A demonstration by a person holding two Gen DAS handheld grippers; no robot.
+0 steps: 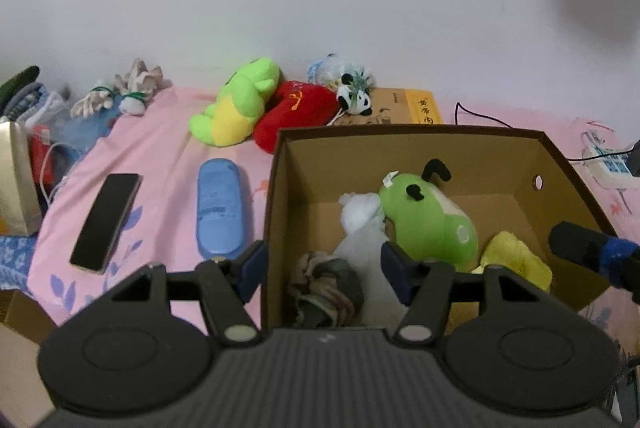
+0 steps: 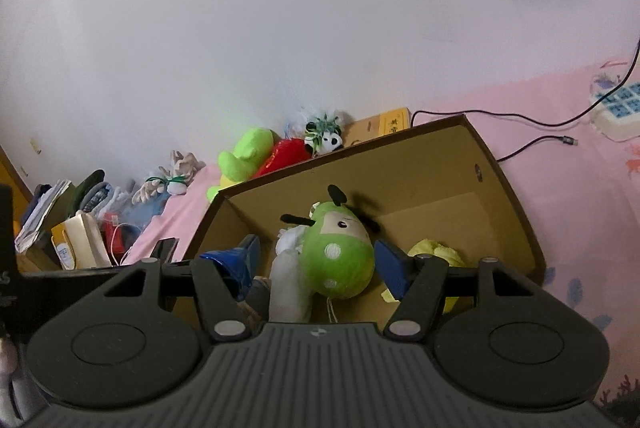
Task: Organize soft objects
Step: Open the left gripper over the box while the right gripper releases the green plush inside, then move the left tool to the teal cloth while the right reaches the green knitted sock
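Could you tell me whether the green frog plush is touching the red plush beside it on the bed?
Touching. In the left wrist view the green frog plush leans against the red plush, with no gap between them.

Colours and patterns noted on the bed and in the box.

Bedsheet [image 1: 160, 132]: pink, printed with blue leaf motifs. Cardboard box [image 1: 480, 156]: tan inside, dark brown rim. Inside it: green plush [image 1: 436, 224] with white spots, black antennae and a beige face; white plush [image 1: 360, 212]; yellow cloth [image 1: 516, 260]; brown-and-grey fabric bundle [image 1: 328, 284]. Outside: lime-green plush [image 1: 236, 100] with yellow belly; red plush [image 1: 296, 112] with yellow marking; black-and-white panda [image 1: 356, 98]; blue case [image 1: 220, 208]; black phone [image 1: 106, 222]; yellow-and-tan book [image 1: 416, 108]. Both tongs black with blue pads [image 1: 394, 264].
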